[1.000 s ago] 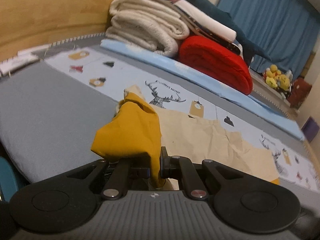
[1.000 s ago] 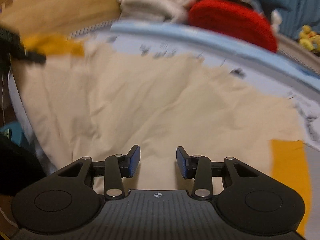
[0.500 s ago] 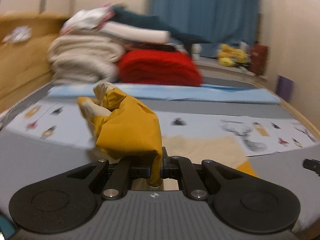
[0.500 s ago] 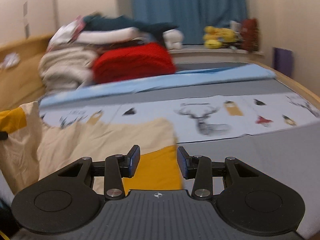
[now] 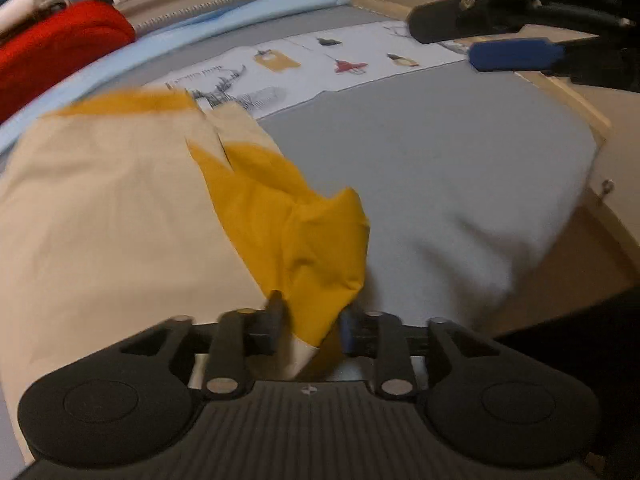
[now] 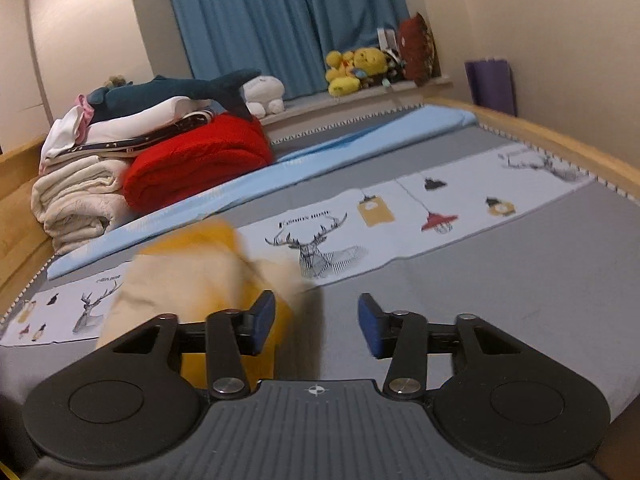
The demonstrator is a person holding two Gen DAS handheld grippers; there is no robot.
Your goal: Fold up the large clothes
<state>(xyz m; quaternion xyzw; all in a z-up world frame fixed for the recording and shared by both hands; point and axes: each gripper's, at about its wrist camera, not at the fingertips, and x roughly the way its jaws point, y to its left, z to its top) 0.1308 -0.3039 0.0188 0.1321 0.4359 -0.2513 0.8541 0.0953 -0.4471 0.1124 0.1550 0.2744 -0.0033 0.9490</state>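
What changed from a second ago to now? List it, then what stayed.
The left gripper carried the mustard sleeve across onto the cream garment; its jaws are opening, the sleeve still between them. The right gripper, empty, is opening wider. The folded pile and the printed bedsheet stayed put.

This is a bedroom in a home. A big bed [image 6: 540,248] with a wooden frame fills most of the room, and its grey cover has deer and lamps printed on it. Folded blankets [image 6: 76,200], 1 of them red [image 6: 196,164], are piled at the far side. A toy shark [image 6: 168,92] lies on top. Yellow soft toys [image 6: 356,68] sit on the window sill in front of blue curtains [image 6: 280,20].
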